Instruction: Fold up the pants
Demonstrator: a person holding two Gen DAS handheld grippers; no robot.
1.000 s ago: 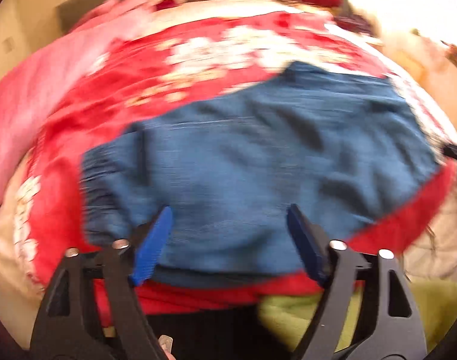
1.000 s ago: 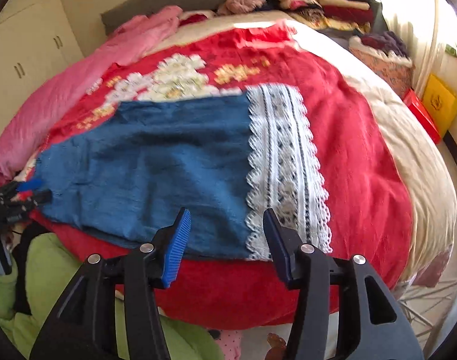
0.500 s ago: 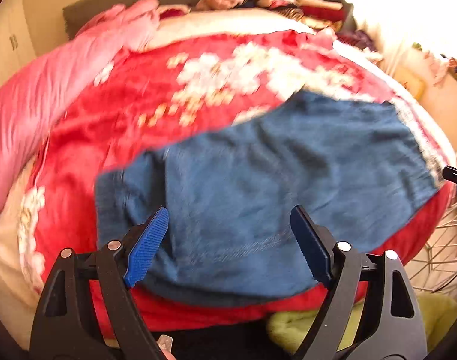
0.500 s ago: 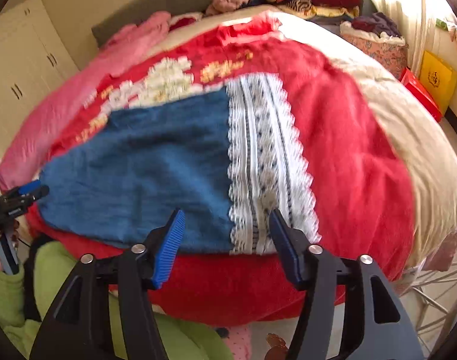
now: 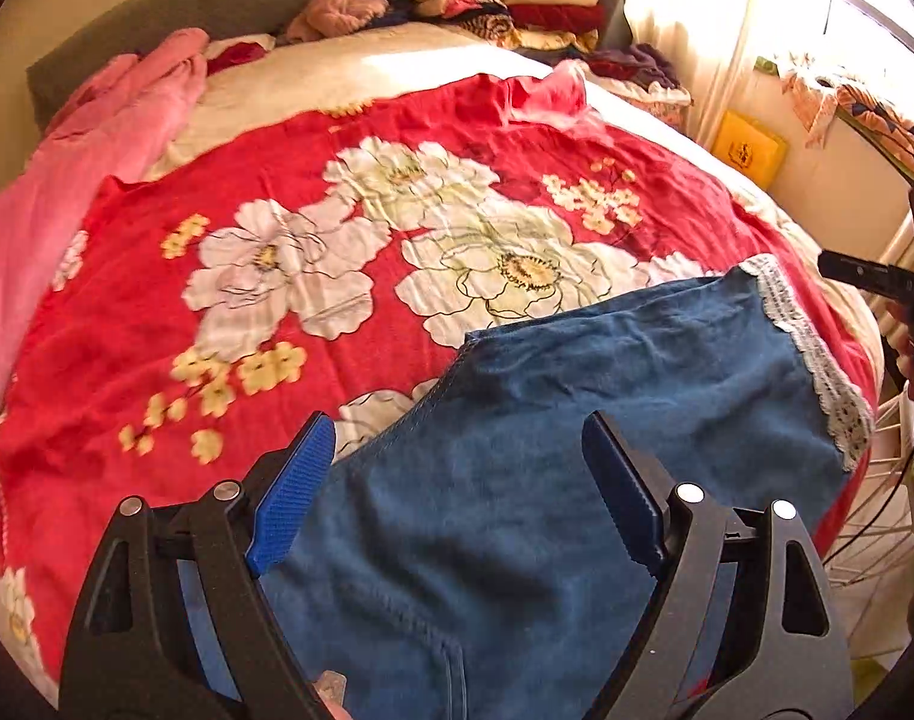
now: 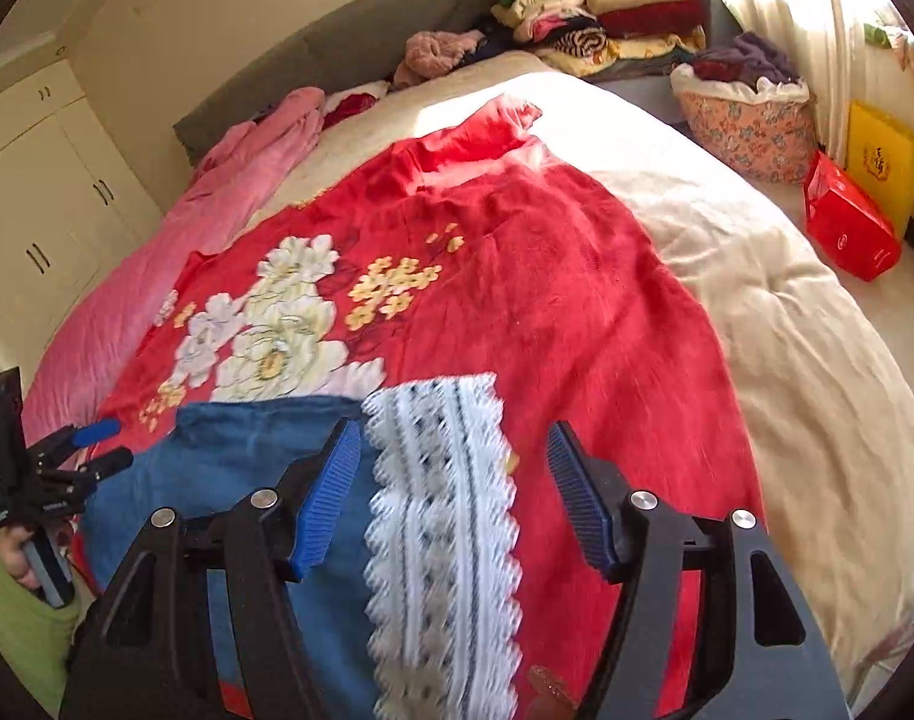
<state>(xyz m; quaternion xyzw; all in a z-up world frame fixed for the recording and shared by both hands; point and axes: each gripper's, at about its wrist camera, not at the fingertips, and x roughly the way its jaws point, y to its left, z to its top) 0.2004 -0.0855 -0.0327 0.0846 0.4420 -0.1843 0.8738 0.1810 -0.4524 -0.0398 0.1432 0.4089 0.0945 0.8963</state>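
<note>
Sunlight is falling on a big bed that is being covered by a red flower blanket point(image 5: 312, 312). Blue pants point(image 5: 517, 510) with a white lace hem point(image 6: 438, 510) are being spread flat on the near side of the blanket. The left gripper point(image 5: 457, 498) is being held wide apart over the blue cloth. The right gripper point(image 6: 453, 498) is being held wide apart over the lace. Nothing is being pinched by either one. Folded clothes point(image 6: 607, 6) are being kept in a pile behind the bed.
</note>
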